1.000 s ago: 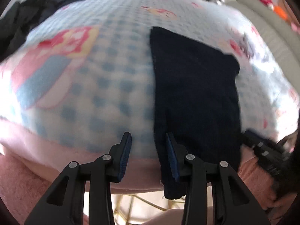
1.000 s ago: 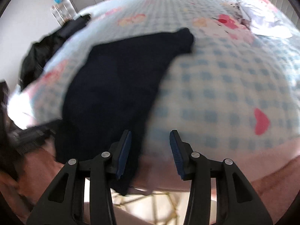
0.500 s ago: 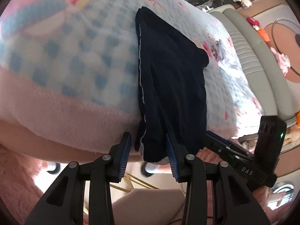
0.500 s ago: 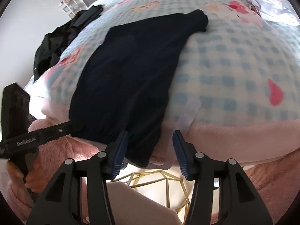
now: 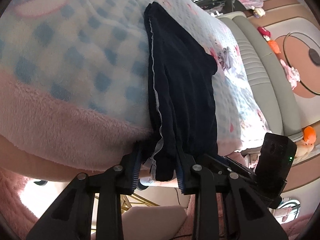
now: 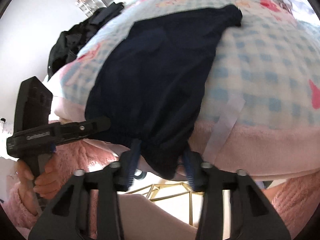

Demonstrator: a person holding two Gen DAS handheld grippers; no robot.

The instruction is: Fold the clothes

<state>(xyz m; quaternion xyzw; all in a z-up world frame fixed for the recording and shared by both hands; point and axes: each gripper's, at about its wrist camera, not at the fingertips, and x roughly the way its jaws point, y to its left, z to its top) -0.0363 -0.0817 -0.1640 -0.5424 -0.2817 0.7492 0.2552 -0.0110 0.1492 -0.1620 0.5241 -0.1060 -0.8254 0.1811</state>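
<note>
At the near edge of the bed, the left tool [image 5: 158, 170] straddles one hanging corner of the dark garment [image 5: 180, 92], and its jaws have just been closing, with cloth between them; the pads look to touch the fabric, though I cannot tell how firmly they pinch. Beside it, the right tool [image 6: 160, 172] brackets the other corner of the gathered hem [image 6: 152, 142], its jaws also just closing around cloth. Both corners droop over the pink border of the blanket [image 5: 66, 68], so each tool meets its corner head-on from below the bed edge. Beyond them the garment runs straight away up the bed, long axis pointing from the tools toward the far side, so lifting the near hem and carrying it forward would fold it in half. Compared with a second ago, both tools sit lower and closer, with cloth now between jaws that then stood clear. Farther off, black clothes [image 6: 80, 40] lie heaped at the bed's left edge.
</note>
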